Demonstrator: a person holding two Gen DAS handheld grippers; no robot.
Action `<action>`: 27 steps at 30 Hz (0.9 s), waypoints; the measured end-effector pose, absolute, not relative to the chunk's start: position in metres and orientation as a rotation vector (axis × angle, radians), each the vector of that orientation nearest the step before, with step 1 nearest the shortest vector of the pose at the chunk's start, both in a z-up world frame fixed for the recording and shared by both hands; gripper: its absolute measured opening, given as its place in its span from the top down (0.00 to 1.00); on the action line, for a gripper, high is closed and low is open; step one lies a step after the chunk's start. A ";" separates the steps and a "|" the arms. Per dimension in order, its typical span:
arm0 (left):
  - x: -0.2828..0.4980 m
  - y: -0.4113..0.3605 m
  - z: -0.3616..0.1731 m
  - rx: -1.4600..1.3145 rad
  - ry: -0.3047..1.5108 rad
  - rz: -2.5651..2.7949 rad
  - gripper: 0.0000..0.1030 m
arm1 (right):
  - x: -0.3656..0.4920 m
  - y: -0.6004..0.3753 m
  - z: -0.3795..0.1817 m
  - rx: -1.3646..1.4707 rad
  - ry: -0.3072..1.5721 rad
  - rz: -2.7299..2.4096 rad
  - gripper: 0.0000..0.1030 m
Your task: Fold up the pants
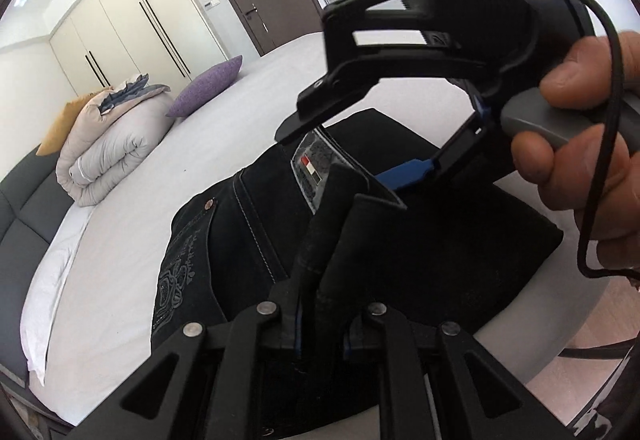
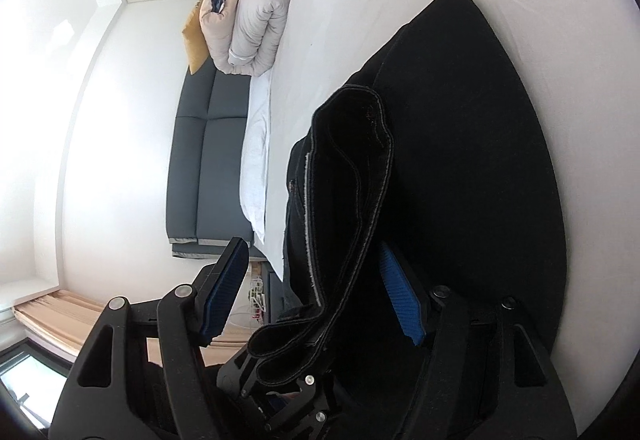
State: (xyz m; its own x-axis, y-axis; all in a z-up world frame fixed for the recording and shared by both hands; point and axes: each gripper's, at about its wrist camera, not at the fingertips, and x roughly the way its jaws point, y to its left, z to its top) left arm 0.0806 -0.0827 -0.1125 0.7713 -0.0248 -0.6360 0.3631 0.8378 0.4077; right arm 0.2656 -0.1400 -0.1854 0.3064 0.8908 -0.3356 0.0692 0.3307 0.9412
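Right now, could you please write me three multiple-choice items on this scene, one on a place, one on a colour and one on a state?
1. Where do the pants lie?
A. on the bed
B. on the floor
C. in the wardrobe

2. What colour is the pillow beside the duvet?
A. green
B. purple
C. red

3. How is the right gripper?
A. shut on the pillow
B. shut on nothing
C. open around the hem

Key: 1 A, black denim spreads over the white sheet; 2 B, it shows purple in both views; 3 C, both blue pads stand clear of the hem.
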 end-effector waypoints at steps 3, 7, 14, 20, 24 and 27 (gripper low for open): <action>0.079 -0.090 -0.115 0.581 0.655 -0.222 0.87 | 0.272 -0.137 -0.181 0.992 1.150 0.668 0.72; 0.077 -0.093 -0.114 0.593 0.651 -0.250 0.87 | 0.261 -0.141 -0.172 0.920 1.120 0.631 0.89; 0.076 -0.113 -0.111 0.632 0.624 -0.295 0.87 | 0.265 -0.159 -0.149 0.825 1.055 0.604 0.90; 0.080 -0.128 -0.114 0.660 0.619 -0.335 0.87 | 0.261 -0.191 -0.149 0.822 1.032 0.572 0.90; 0.077 -0.131 -0.120 0.676 0.630 -0.357 0.87 | 0.253 -0.208 -0.155 0.823 1.026 0.563 0.90; 0.072 -0.134 -0.122 0.682 0.630 -0.366 0.87 | 0.248 -0.216 -0.165 0.853 1.018 0.554 0.90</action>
State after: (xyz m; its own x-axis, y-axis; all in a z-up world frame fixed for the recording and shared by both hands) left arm 0.0724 -0.1339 -0.1216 0.7559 -0.1104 -0.6453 0.5056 0.7246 0.4683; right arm 0.2476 -0.2161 -0.1648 0.4363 0.7460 -0.5031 -0.0173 0.5660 0.8242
